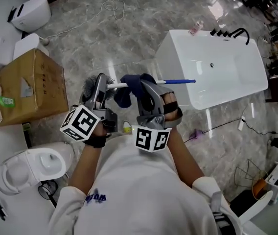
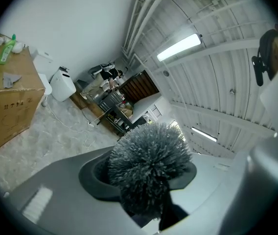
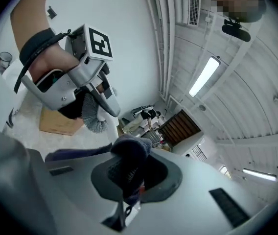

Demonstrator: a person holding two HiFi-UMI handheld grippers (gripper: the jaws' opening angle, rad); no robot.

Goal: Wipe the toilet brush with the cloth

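Note:
In the head view the toilet brush lies level across both grippers, with its grey bristle head (image 1: 88, 87) at the left and its white-and-blue handle (image 1: 178, 81) running right over the bathtub. My left gripper (image 1: 101, 82) is shut on the brush just beside the bristles. The bristle head (image 2: 149, 173) fills the space at the jaws in the left gripper view. My right gripper (image 1: 146, 88) is shut on a dark blue cloth (image 1: 131, 89) that is bunched around the handle. In the right gripper view the cloth (image 3: 128, 159) sits between the jaws, with the left gripper (image 3: 80, 77) just beyond it.
A white bathtub (image 1: 227, 82) stands at the right, under the handle's blue end. A cardboard box (image 1: 29, 84) with small items on top sits at the left, and a toilet (image 1: 29, 168) lies below it. Cables trail over the marble floor.

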